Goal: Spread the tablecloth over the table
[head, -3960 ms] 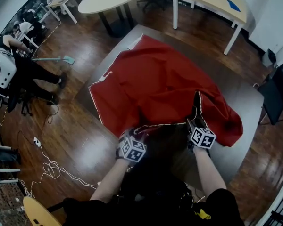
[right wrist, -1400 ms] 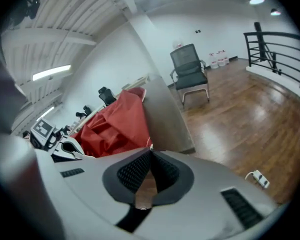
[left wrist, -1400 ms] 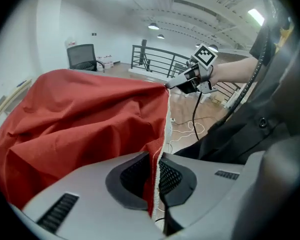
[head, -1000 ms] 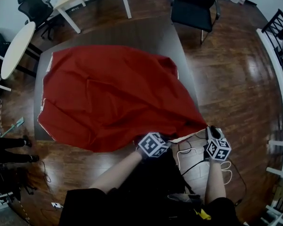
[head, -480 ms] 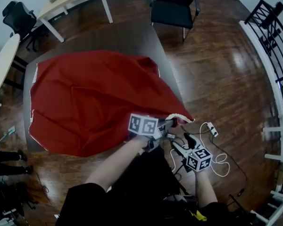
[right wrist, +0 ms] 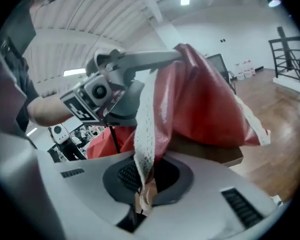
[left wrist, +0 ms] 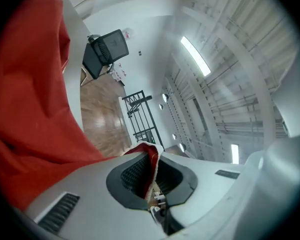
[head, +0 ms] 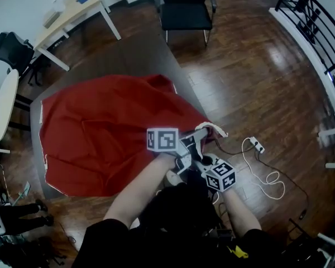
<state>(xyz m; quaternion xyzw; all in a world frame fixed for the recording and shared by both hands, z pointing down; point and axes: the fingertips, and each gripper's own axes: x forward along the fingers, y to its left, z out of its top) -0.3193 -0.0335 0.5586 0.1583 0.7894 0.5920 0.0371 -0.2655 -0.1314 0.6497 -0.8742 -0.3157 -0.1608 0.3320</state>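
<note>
The red tablecloth (head: 106, 133) lies rumpled over most of the dark table (head: 139, 54). Its near right corner, edged with white lace trim (right wrist: 145, 124), is lifted off the table edge. My left gripper (head: 200, 133) is shut on that corner, and red cloth with its white edge sits between the pads (left wrist: 151, 164). My right gripper (head: 196, 159) sits just below and in front of it. Its jaws have just closed, and the trim is pinched between them (right wrist: 145, 176). In the right gripper view the left gripper (right wrist: 177, 58) holds the cloth (right wrist: 205, 109) up above.
A black chair (head: 184, 4) stands at the table's far end. On the wooden floor to the right lies a white power strip (head: 257, 146) with looped cable. A light desk (head: 72, 13), a round white table (head: 3, 105) and a black railing (head: 312, 21) ring the room.
The left gripper has lifted the cloth corner up and inward. The right gripper, open and apart from the cloth half a second ago, has come in under the left one and shut on the trim.
</note>
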